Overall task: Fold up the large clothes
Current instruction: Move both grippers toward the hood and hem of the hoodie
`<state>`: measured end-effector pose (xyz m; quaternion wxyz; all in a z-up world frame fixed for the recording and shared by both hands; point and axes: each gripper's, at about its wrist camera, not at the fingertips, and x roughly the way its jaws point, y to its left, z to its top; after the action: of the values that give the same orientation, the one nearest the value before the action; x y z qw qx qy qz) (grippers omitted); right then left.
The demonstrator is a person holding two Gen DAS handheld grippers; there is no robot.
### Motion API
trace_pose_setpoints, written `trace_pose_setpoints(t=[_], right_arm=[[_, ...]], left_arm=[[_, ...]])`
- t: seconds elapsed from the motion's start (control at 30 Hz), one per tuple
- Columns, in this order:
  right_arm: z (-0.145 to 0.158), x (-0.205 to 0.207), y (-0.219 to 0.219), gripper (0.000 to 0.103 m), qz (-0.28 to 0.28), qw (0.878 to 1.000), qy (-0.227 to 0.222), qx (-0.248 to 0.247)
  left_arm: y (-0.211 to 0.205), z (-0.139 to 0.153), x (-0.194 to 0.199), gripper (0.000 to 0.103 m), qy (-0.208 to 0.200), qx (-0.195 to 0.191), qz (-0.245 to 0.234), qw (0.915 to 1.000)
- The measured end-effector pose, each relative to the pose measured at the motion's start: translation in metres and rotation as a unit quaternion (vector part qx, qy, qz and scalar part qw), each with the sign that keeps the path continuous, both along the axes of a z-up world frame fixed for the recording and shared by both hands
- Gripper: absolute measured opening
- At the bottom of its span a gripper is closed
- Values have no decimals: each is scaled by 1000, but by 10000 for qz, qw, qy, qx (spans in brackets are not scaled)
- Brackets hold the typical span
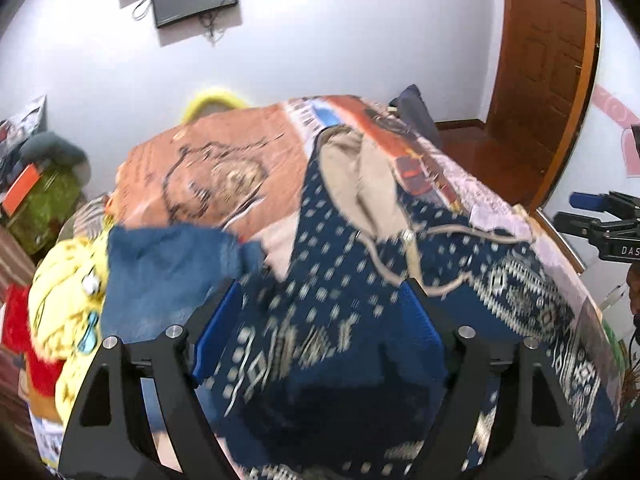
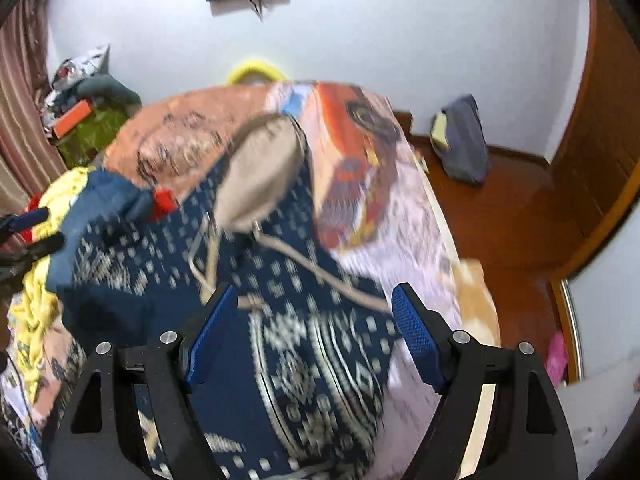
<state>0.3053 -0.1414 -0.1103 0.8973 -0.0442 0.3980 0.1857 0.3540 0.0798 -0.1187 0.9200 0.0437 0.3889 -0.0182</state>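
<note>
Hoodie (image 1: 360,280), navy with pale patterning, is spread across a printed bedspread (image 1: 224,168), its beige-lined hood (image 2: 260,176) turned toward the far wall. Left gripper (image 1: 324,300) and right gripper (image 2: 312,312) are held above it, jaws apart, nothing clamped. Other clothes (image 1: 60,280) are heaped at the bed's left edge.

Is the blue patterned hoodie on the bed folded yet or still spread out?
Partly folded. The hoodie lies on the bed with its hood opened flat, but its left edge looks turned over; blur hides the rest.
</note>
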Motion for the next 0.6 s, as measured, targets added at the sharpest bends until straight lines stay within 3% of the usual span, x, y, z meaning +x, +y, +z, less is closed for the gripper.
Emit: trace_pose_setpoints(t=[0.23, 0.6], right_arm=[[-9, 50, 36, 77, 93, 9999, 97, 28], [-94, 145, 69, 77, -234, 9867, 1518, 533]], left_arm=[[-17, -18, 67, 83, 224, -131, -122, 9996], [7, -99, 170, 83, 1295, -813, 427, 9873]])
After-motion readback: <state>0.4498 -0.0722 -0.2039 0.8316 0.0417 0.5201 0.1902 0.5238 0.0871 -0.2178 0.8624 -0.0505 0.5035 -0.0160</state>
